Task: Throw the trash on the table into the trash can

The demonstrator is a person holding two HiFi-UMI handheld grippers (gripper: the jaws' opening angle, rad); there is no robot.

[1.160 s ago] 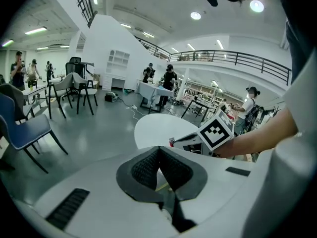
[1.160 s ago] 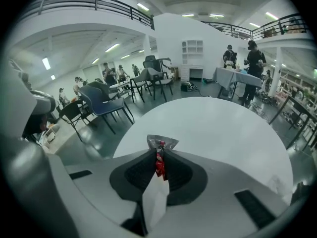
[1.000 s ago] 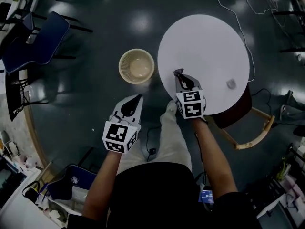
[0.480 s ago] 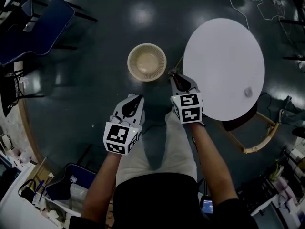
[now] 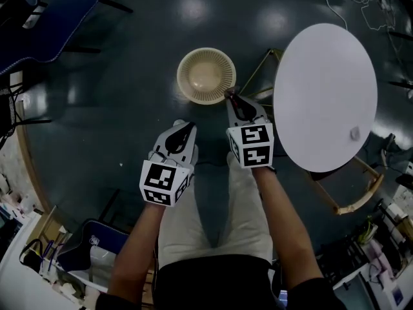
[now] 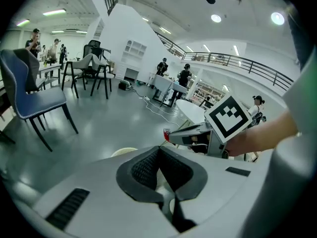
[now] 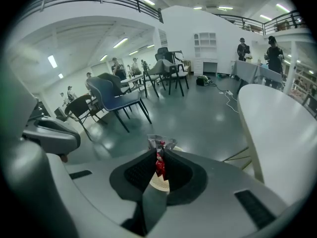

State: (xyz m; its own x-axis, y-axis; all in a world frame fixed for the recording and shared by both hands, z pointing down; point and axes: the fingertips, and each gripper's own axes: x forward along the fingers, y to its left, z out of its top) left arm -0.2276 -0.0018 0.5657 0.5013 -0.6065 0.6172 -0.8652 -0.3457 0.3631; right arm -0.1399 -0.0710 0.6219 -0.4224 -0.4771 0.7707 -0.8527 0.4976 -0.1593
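The cream wicker trash can (image 5: 206, 75) stands on the dark floor, left of the round white table (image 5: 326, 95). My right gripper (image 5: 231, 96) is shut on a small red and clear wrapper (image 7: 159, 155) and hovers at the can's right rim; the can (image 7: 158, 183) shows below the jaws. My left gripper (image 5: 184, 130) is shut and holds nothing, lower and left of the right one, short of the can (image 6: 124, 151). One small pale scrap (image 5: 353, 133) lies on the table near its right edge.
A blue chair (image 5: 48, 18) stands at the upper left. A wooden chair frame (image 5: 352, 202) sits beside and under the table. The person's legs (image 5: 213, 218) fill the lower middle. More chairs (image 7: 116, 100) and distant people show in both gripper views.
Both grippers have moved from the table's edge toward the trash can. The right one, still shut on the wrapper, has left the tabletop and now sits at the can's rim.
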